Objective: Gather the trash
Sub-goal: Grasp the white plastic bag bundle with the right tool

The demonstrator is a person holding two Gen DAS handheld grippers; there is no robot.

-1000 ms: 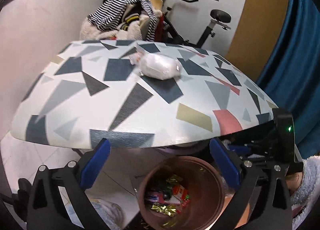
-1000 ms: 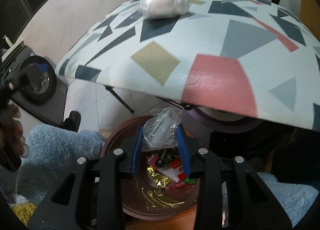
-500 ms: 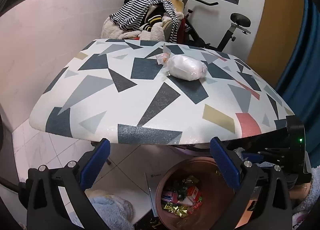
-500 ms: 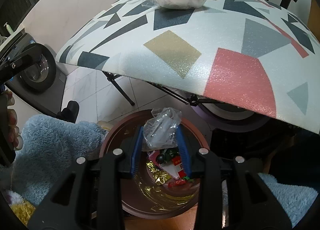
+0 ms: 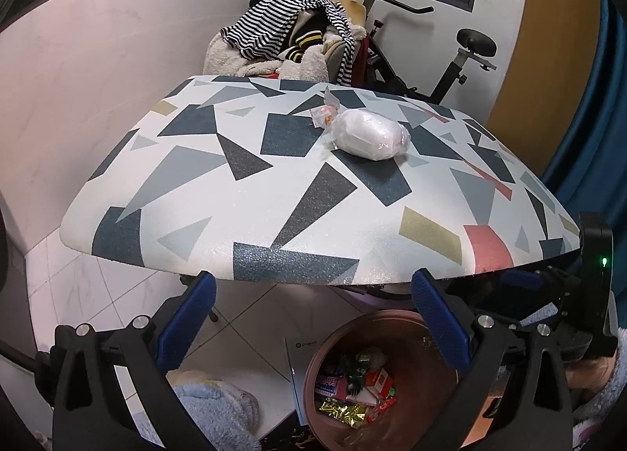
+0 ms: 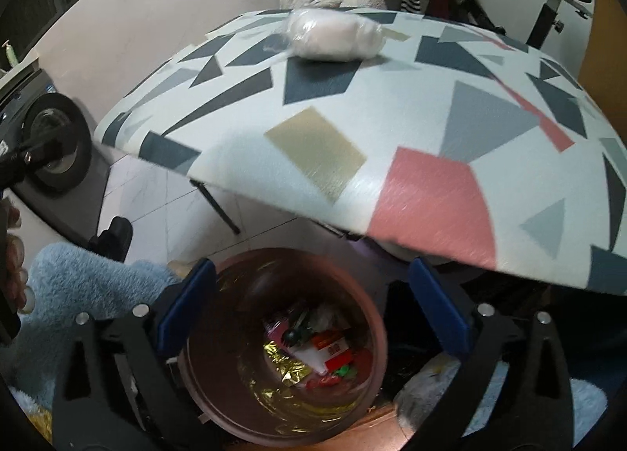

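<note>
**Ana:** Right wrist view first. How is that hand set?

**Ben:** It tips steeply down over the round brown bin on the floor, just off the near edge of the patterned table. The right gripper hangs above the bin's mouth, its blue-padded fingers straddling the rim.

**Ana:** And the fingers themselves?

**Ben:** Spread wide; they have just been opening, and nothing sits between them. A crumpled clear wrapper lies down in the bin among gold foil and red and white packets.

**Ana:** What trash is on the table?

**Ben:** A white bundle in clear plastic lies on its side toward the far part of the tabletop, long axis running roughly left to right in both views. A small twisted candy wrapper lies touching or just beside its left end; I cannot tell which.

**Ana:** The left hand?

**Ben:** It angles down less steeply, back from the table's near edge. The left gripper has its fingers spread wide too, holding and touching nothing, with floor tile and the bin's rim showing between them. At that view's right edge, the right gripper's black body shows a green light.

**Ana:** Anything behind?

**Ben:** A chair heaped with striped clothes, and an exercise bike beside it.
</note>
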